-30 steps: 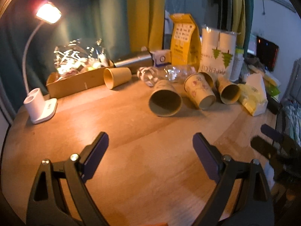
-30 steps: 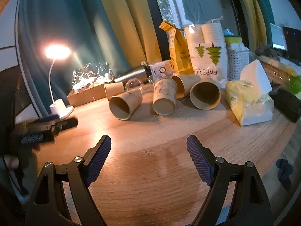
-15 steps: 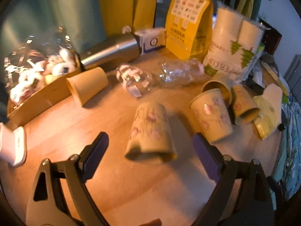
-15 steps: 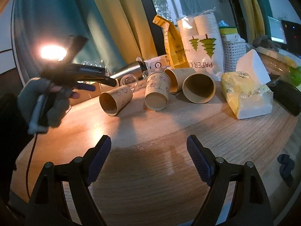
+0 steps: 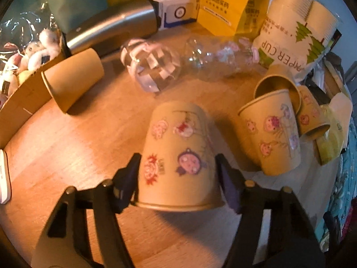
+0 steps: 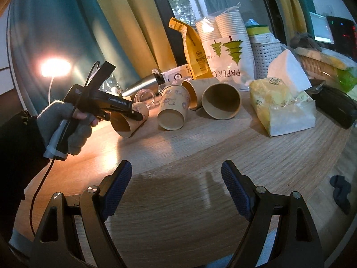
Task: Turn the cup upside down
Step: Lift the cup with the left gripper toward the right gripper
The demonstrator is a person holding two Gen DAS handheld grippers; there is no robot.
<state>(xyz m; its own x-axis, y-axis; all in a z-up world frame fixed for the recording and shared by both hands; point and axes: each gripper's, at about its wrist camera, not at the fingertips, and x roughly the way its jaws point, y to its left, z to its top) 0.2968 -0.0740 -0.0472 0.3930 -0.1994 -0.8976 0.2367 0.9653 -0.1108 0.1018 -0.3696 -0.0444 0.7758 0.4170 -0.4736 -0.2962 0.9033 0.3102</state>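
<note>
A paper cup with cartoon prints [image 5: 176,156] lies on its side on the wooden table, mouth toward me. My left gripper [image 5: 177,176] has its fingers on both sides of the cup near the rim, closed against it. In the right wrist view the same cup [image 6: 128,122] lies under the left gripper [image 6: 133,116], held by a gloved hand. My right gripper [image 6: 176,185] is open and empty over the near part of the table [image 6: 178,156].
Three more paper cups [image 5: 272,134] lie on their sides to the right, another [image 5: 71,80] at the left by a cardboard box [image 5: 20,96]. A clear bottle [image 5: 178,64], a steel flask [image 5: 107,29], a pack of paper cups [image 5: 294,31] and a yellow bag [image 6: 281,109] crowd the back.
My left gripper moved forward and down to the printed cup and narrowed from wide open onto its sides. My right gripper has stayed put and open.
</note>
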